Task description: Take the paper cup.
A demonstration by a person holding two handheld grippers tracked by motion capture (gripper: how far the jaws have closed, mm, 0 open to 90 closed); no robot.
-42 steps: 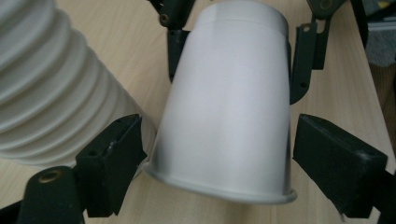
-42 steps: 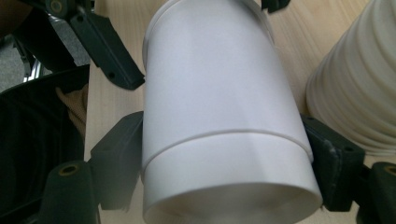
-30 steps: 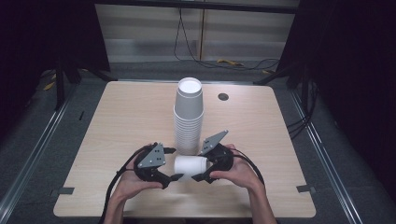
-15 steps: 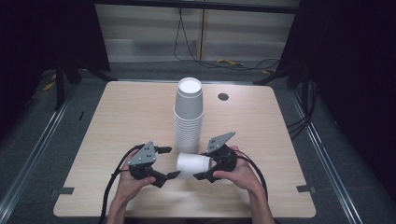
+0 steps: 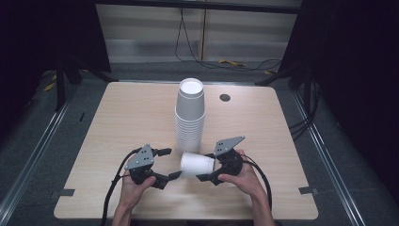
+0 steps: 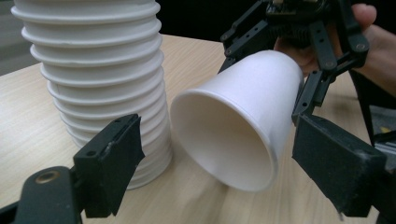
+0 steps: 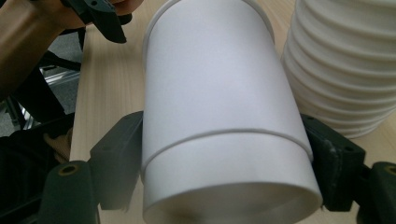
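R gripper [image 5: 207, 172] clamped on a single paper cup [image 5: 197, 165], jaws pressing both sides near its base; cup lies sideways w/ mouth facing the L gripper [image 5: 172, 163], just in front of the cup stack [image 5: 190, 115] & v. close to it. L gripper jaws apart, holding nothing, just short of the cup's mouth. Stack upright at mid surface [image 5: 117, 117]. Small dark hole [image 5: 225, 97] behind-right of the stack.
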